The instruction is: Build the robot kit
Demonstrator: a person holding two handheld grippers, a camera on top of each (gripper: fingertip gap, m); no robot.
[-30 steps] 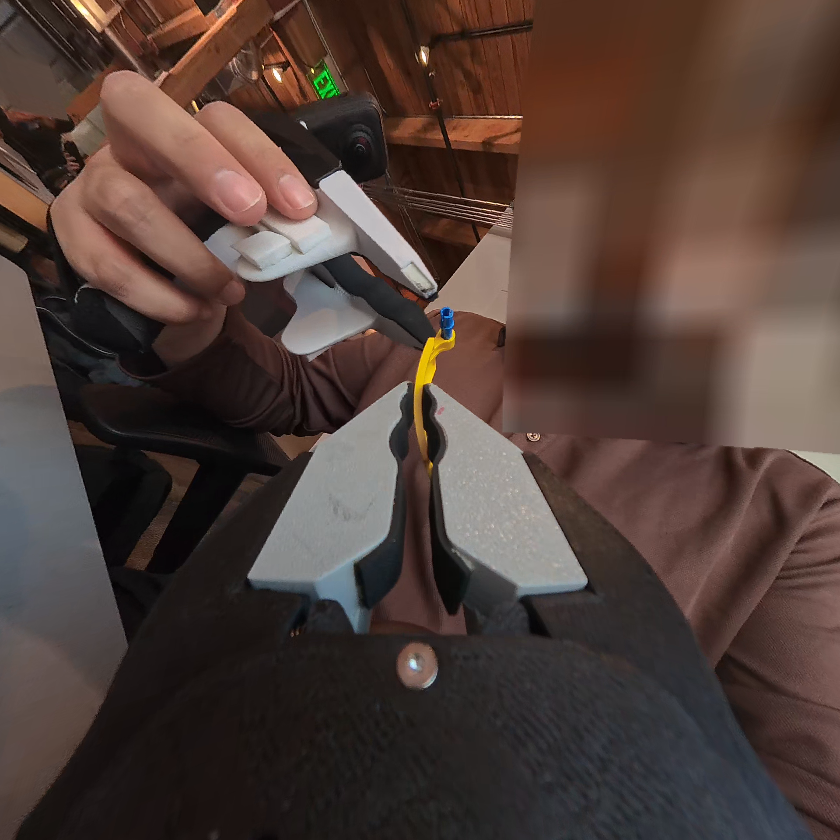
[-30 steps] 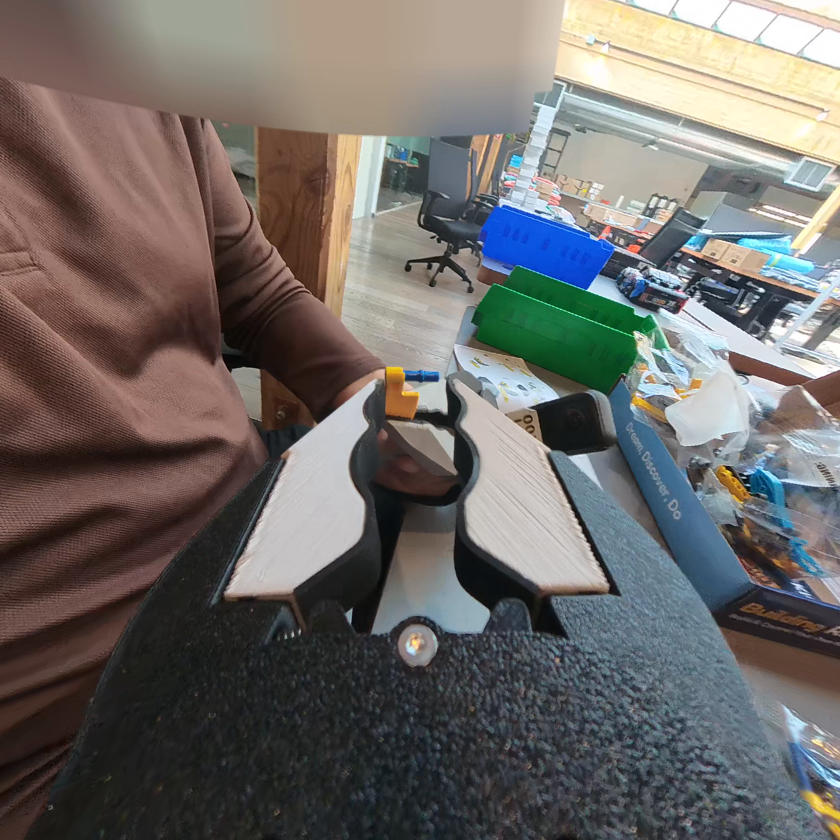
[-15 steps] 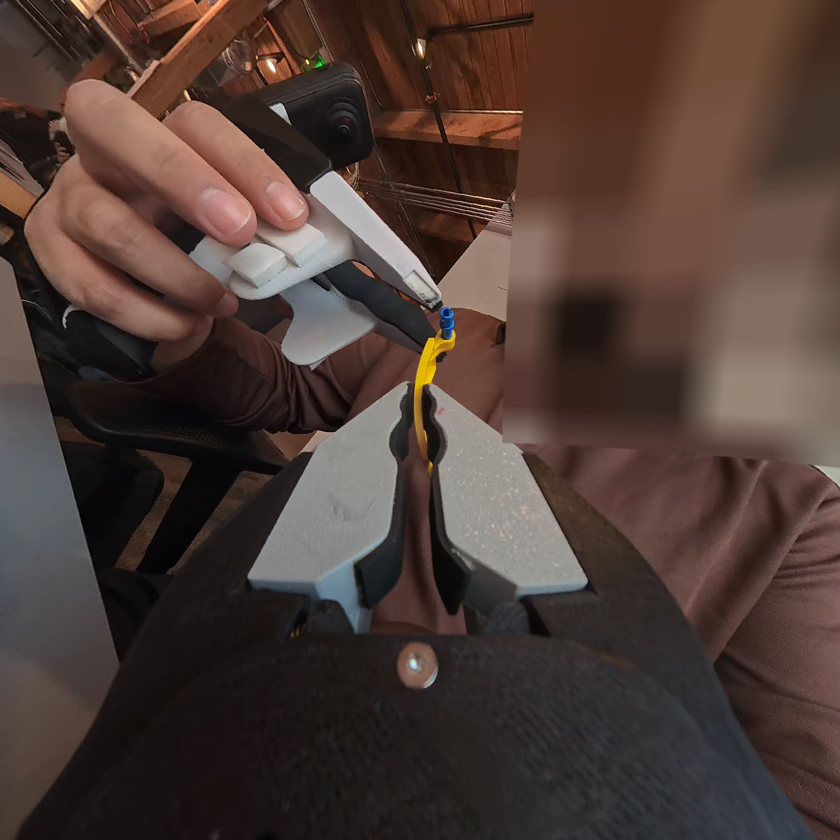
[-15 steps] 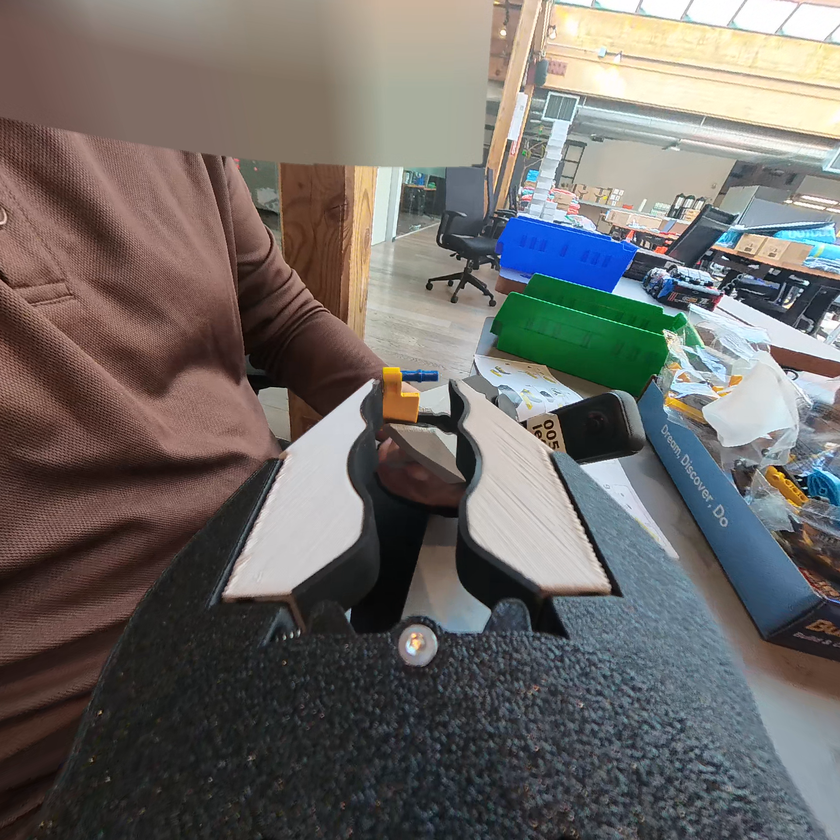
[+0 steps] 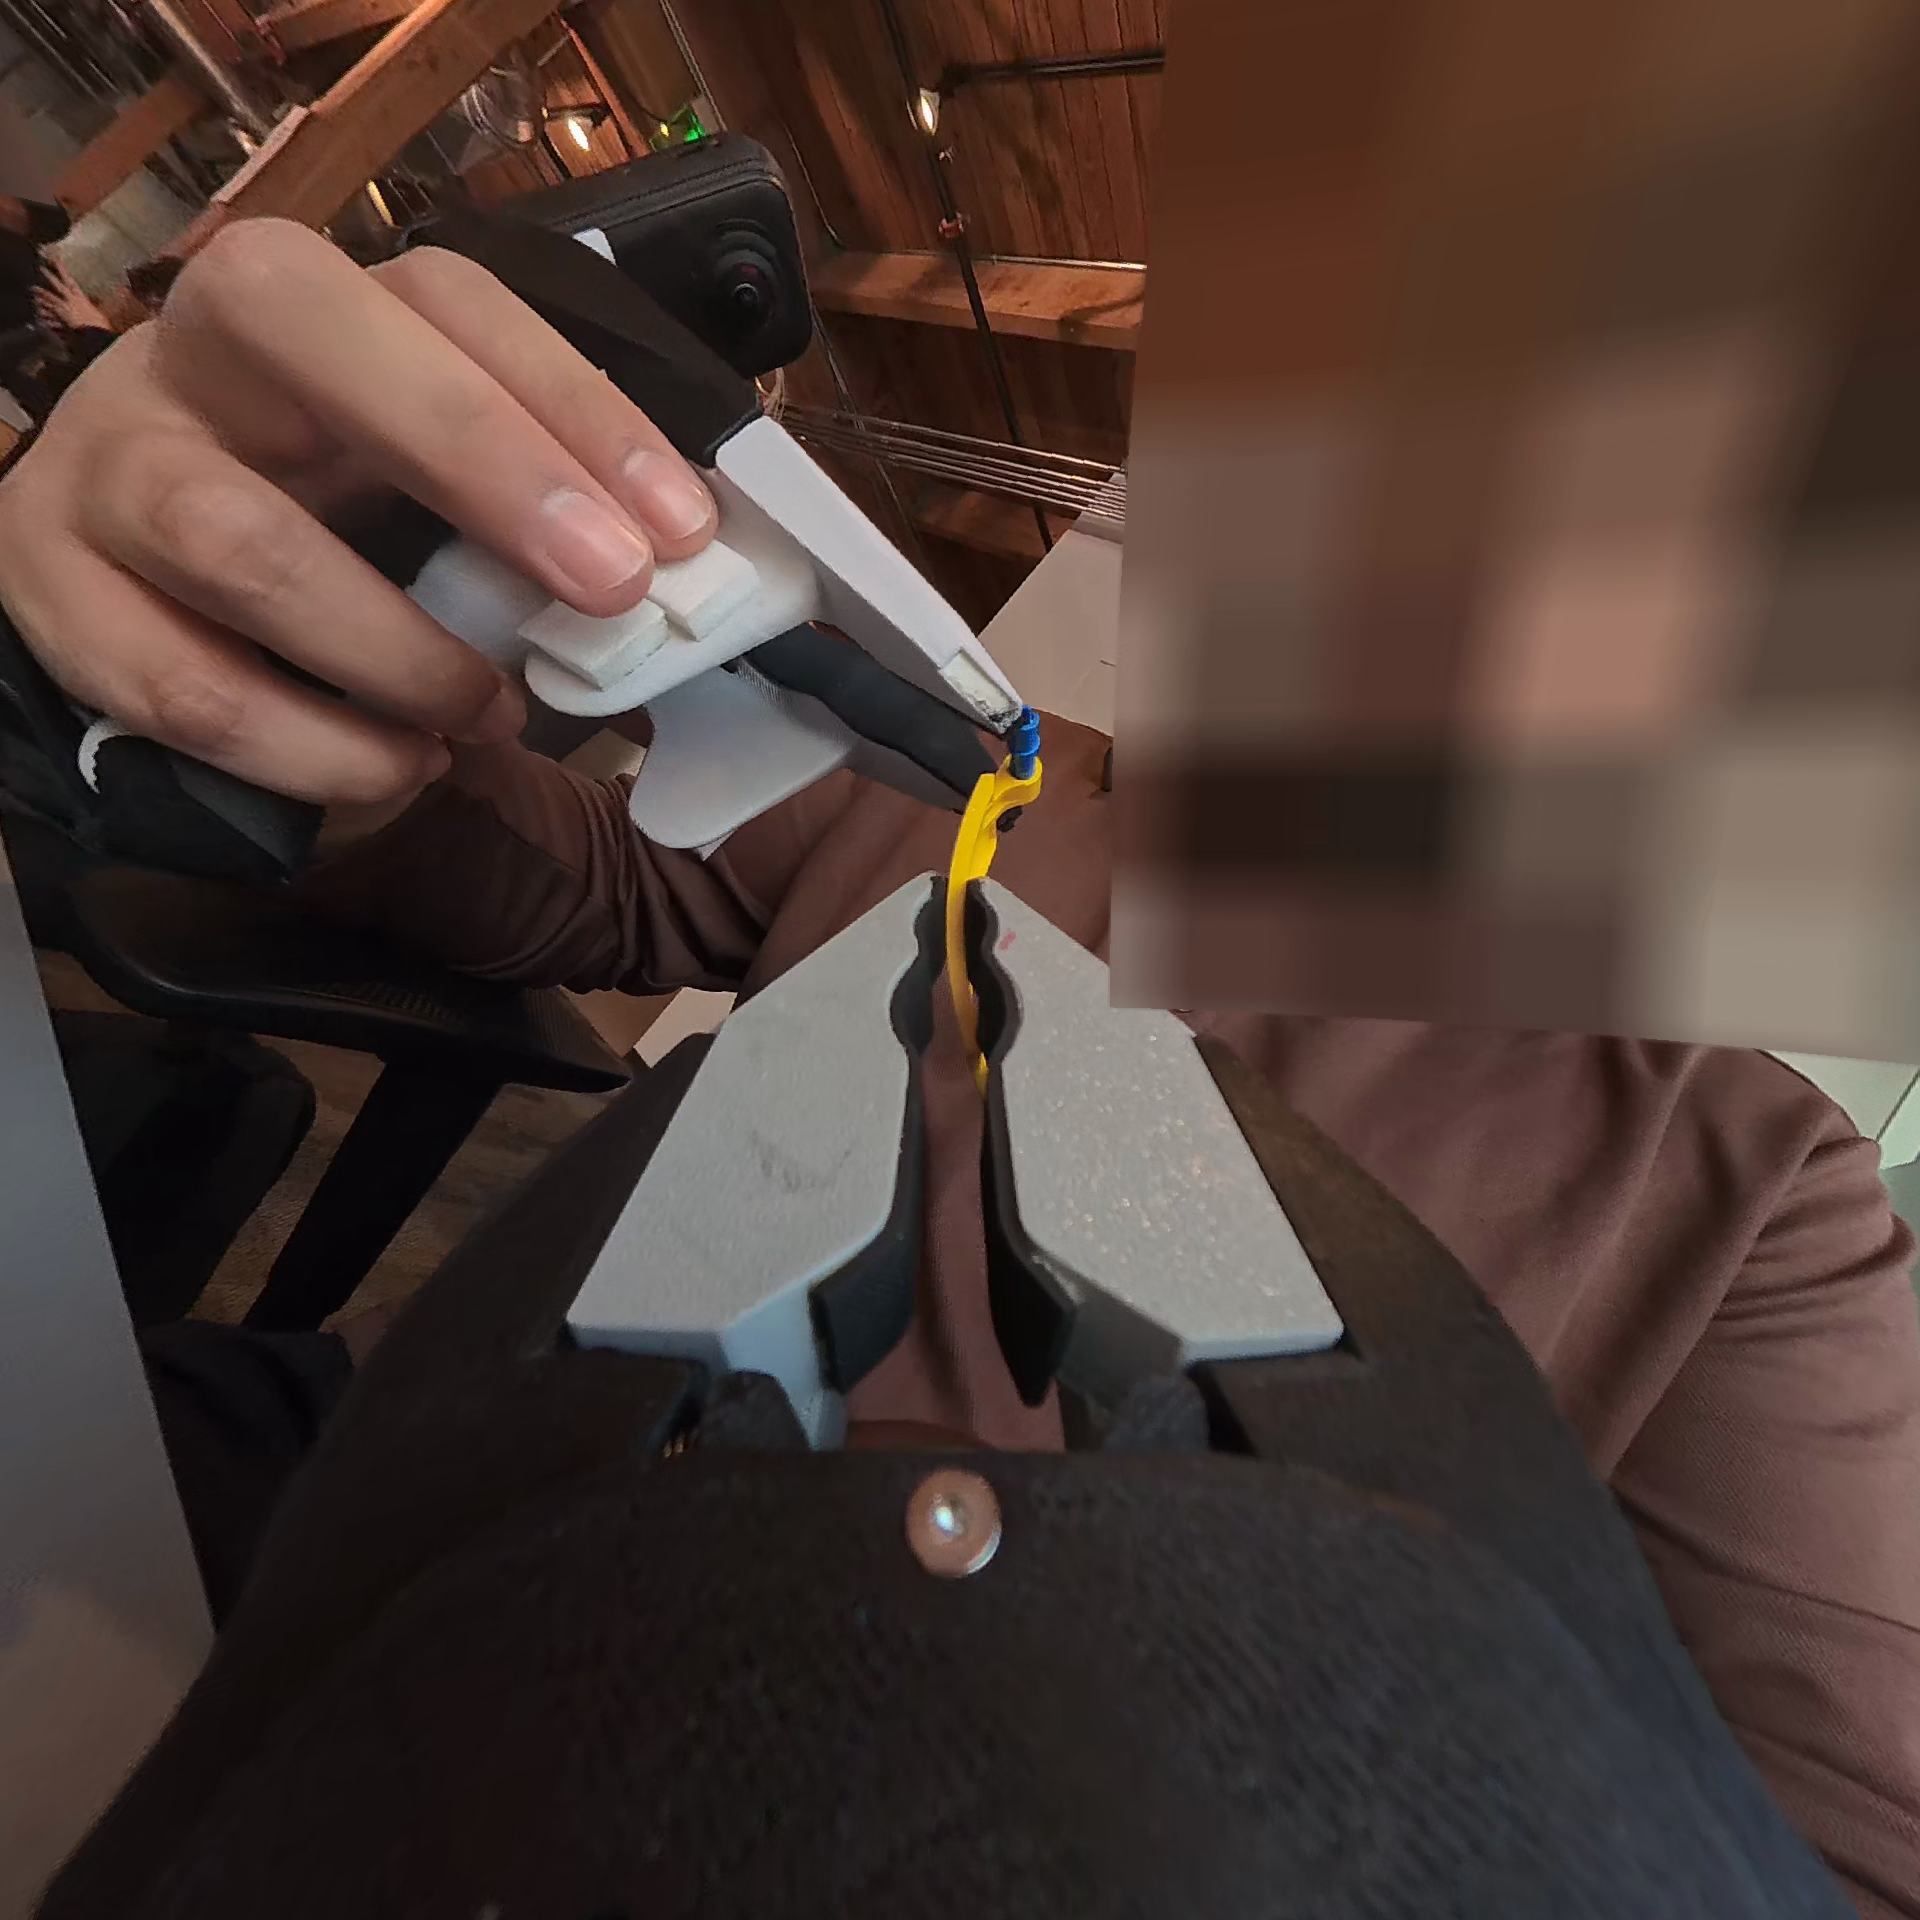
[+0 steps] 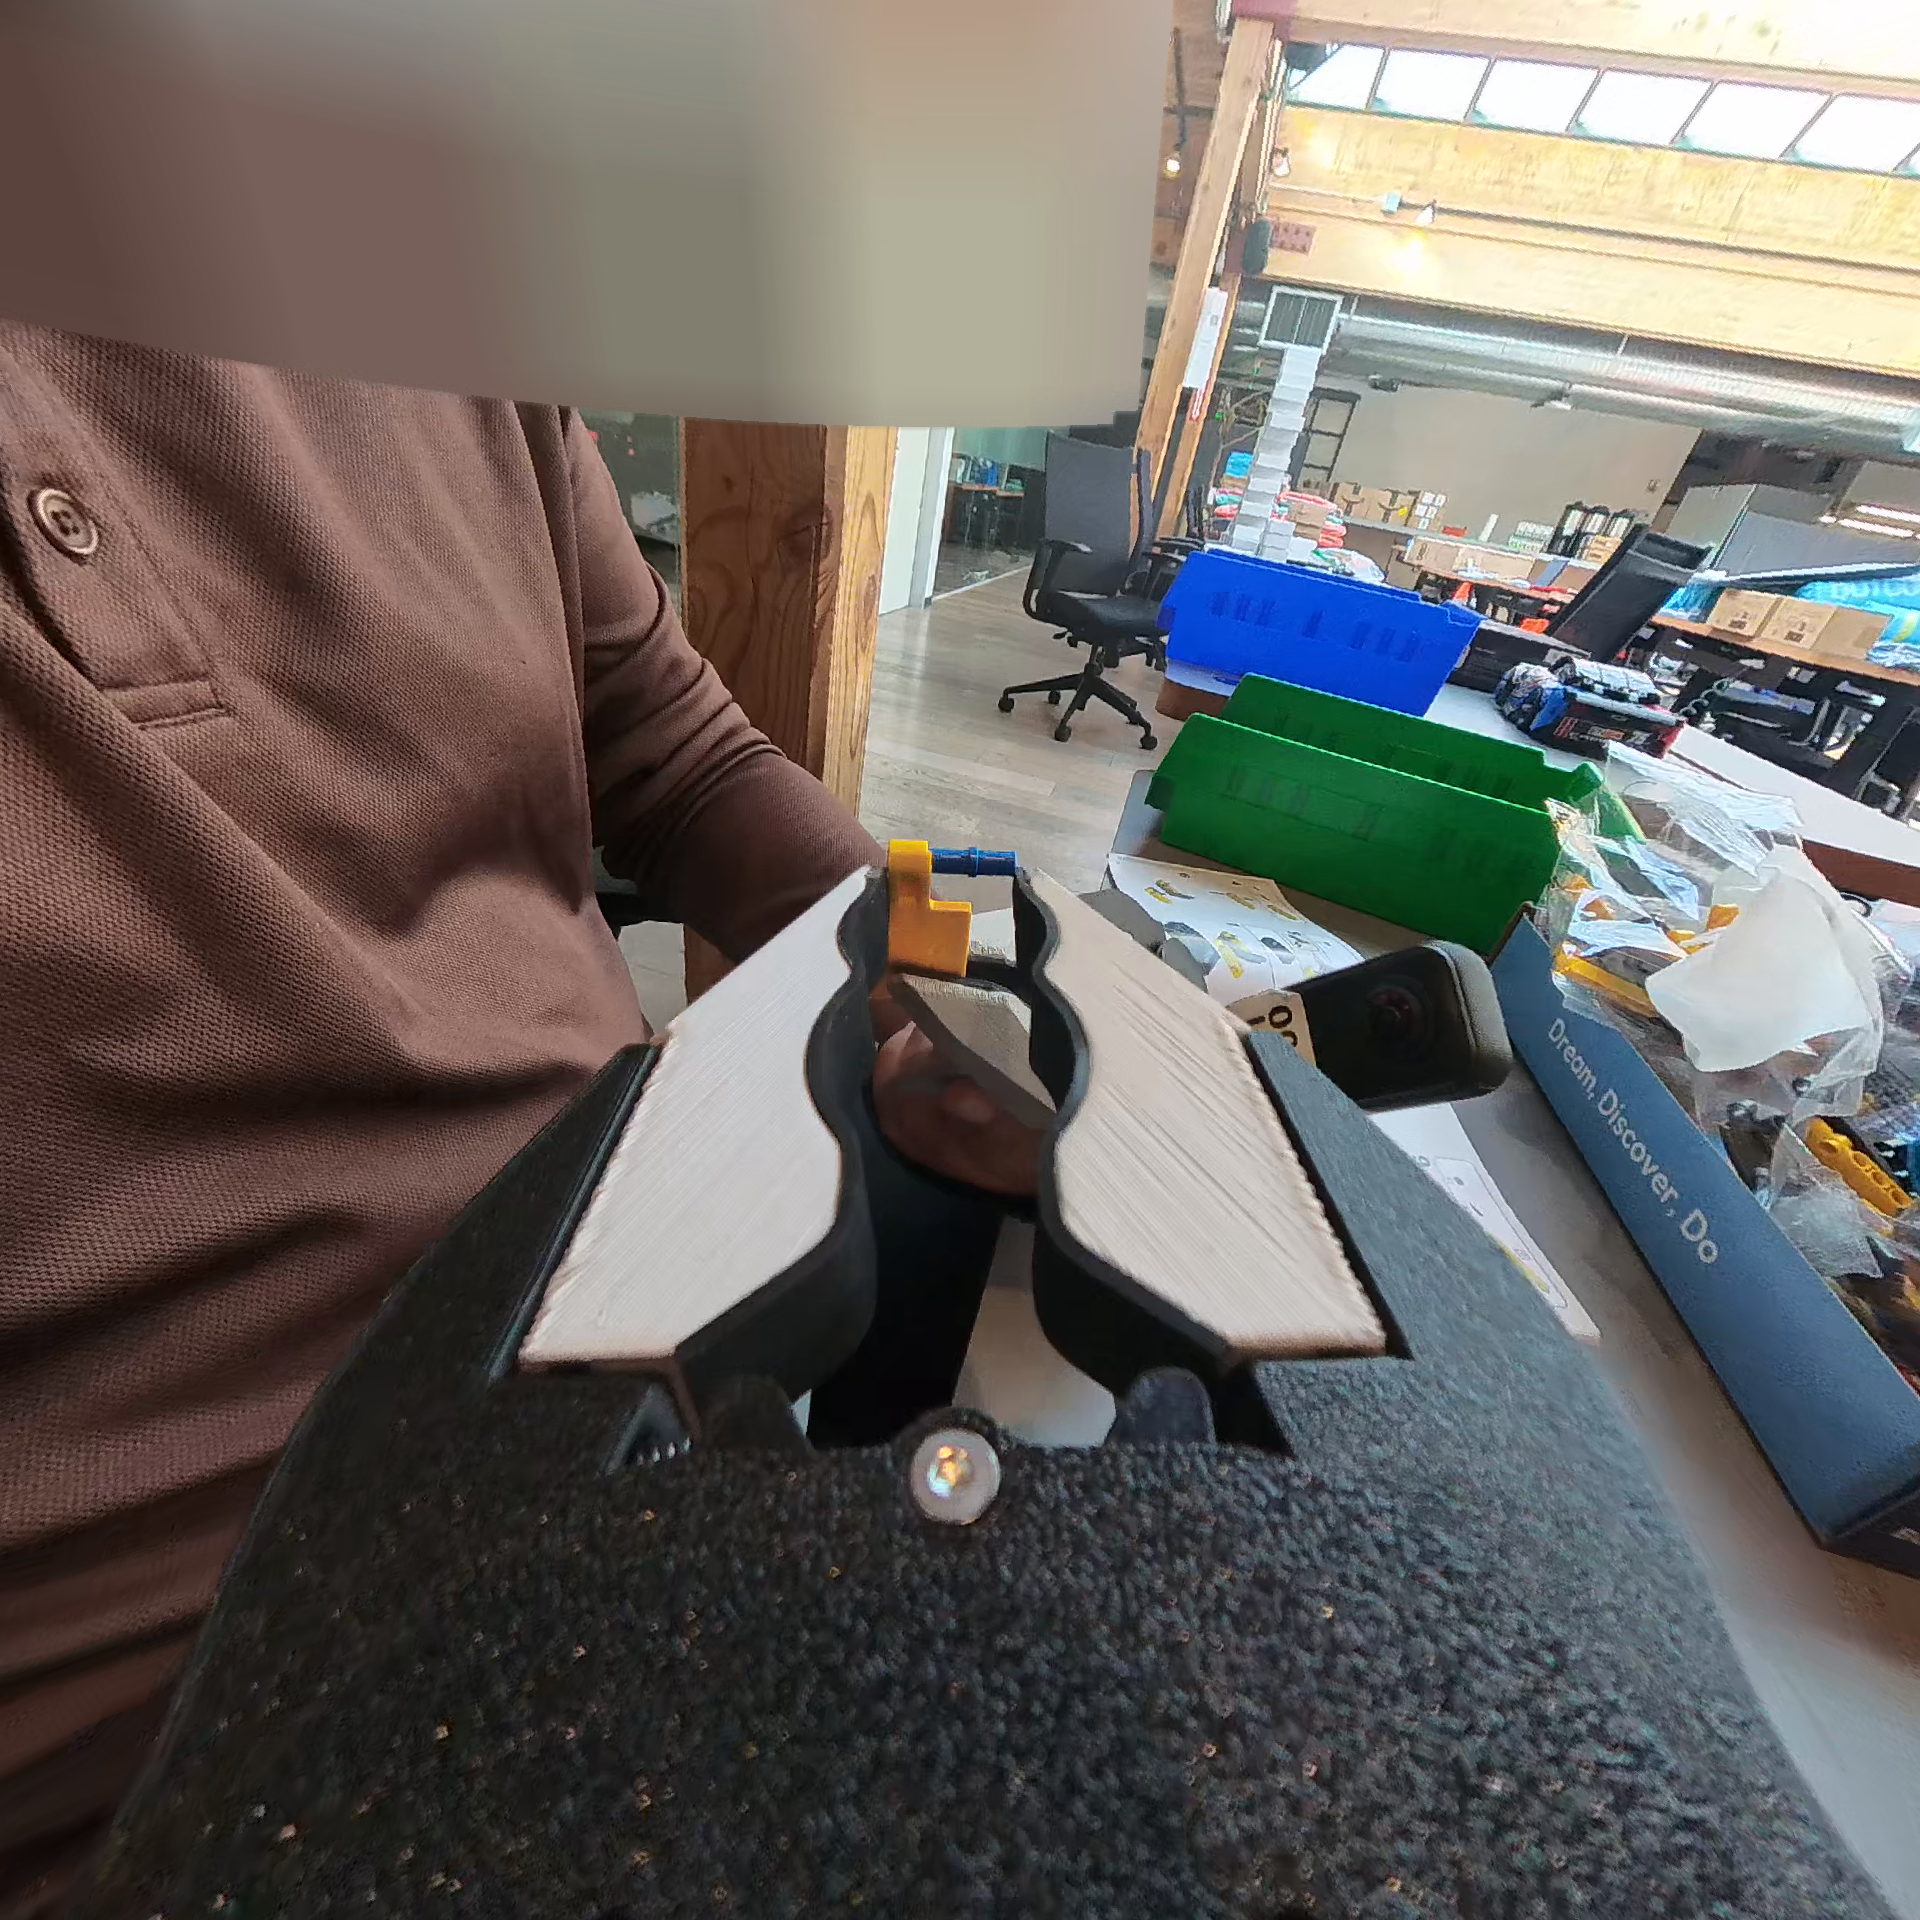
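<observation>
My left gripper [image 5: 961, 896] is shut on a thin curved yellow piece [image 5: 971, 831] that sticks up past its tips. A small blue pin [image 5: 1027, 736] sits in the yellow piece's top end. My right gripper [image 5: 1000, 740], held by a hand [image 5: 312, 499], pinches there: its white finger touches the pin's end and its black finger backs the yellow head. In the right wrist view the right gripper [image 6: 948, 881] has the yellow piece [image 6: 923, 914] against its left fingertip and the blue pin [image 6: 971, 860] reaching its right fingertip. The left gripper's grey finger [image 6: 977, 1034] shows just behind.
A person in a brown shirt [image 6: 312, 831] sits close behind both grippers. On the table to the right are green bins [image 6: 1351, 821], a blue bin [image 6: 1309, 634], a dark blue box [image 6: 1662, 1195] with bags of parts [image 6: 1766, 987], and paper sheets [image 6: 1226, 914]. A wooden post [image 6: 779, 623] stands behind.
The right gripper's jaws have come in onto the blue pin and the yellow piece's head, where before they stood slightly apart from it. The left gripper holds still.
</observation>
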